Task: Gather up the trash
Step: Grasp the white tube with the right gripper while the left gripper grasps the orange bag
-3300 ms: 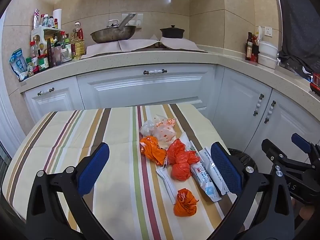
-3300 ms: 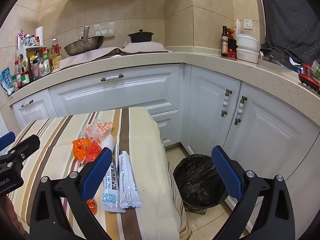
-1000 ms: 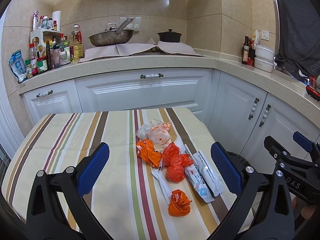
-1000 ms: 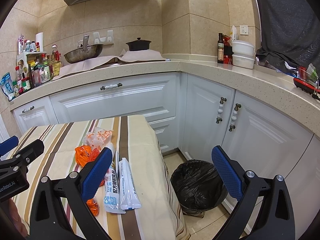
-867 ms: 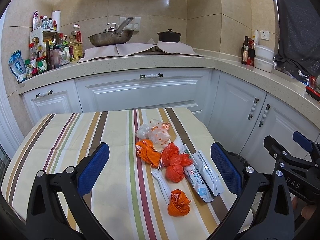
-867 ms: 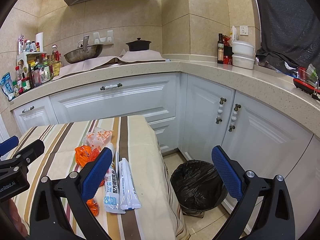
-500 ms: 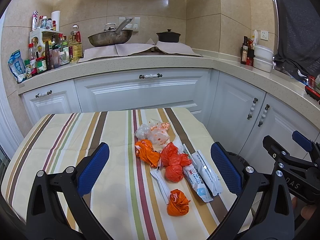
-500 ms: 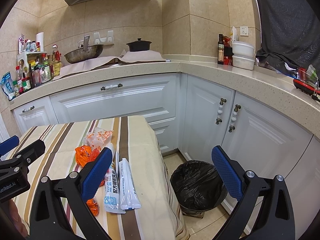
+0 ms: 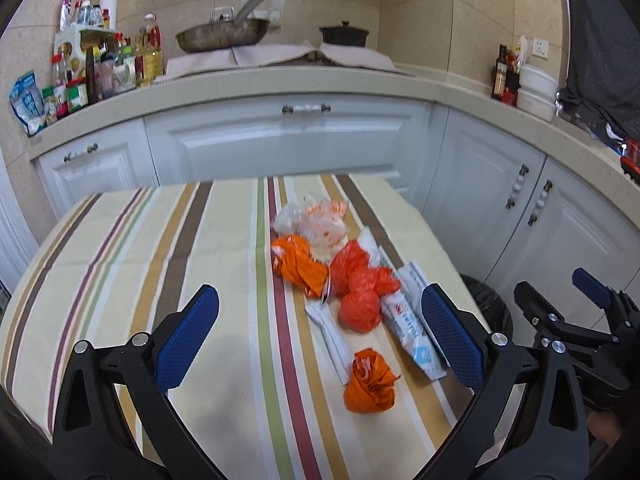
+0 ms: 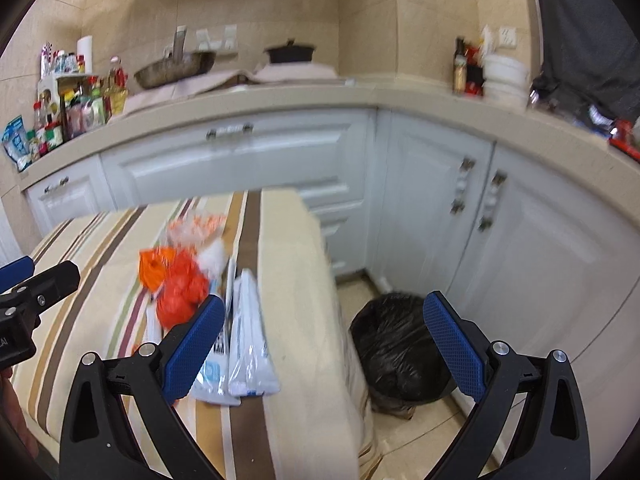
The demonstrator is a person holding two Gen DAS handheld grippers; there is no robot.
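A striped tablecloth [image 9: 120, 248] covers the table, and the trash lies in a loose cluster on its right half, near the edge above a bin lined with a black bag [image 10: 396, 344] on the floor. Largest in the pile are two long white plastic packets [image 10: 250, 344] lying side by side; they look light, slick and floppy, so a pinch across the middle of one seems safer than a grip at an end. Next come a clear crumpled bag [image 9: 320, 224] at the far end and several orange crumpled wrappers, the nearest one [image 9: 370, 382] sitting apart from the rest. These appear soft, nearly weightless and springy; closing over the bunched centre should hold. The left gripper [image 9: 320, 344] hovers spread wide above the cloth, empty. The right gripper [image 10: 320, 344] is likewise spread wide and holds nothing.
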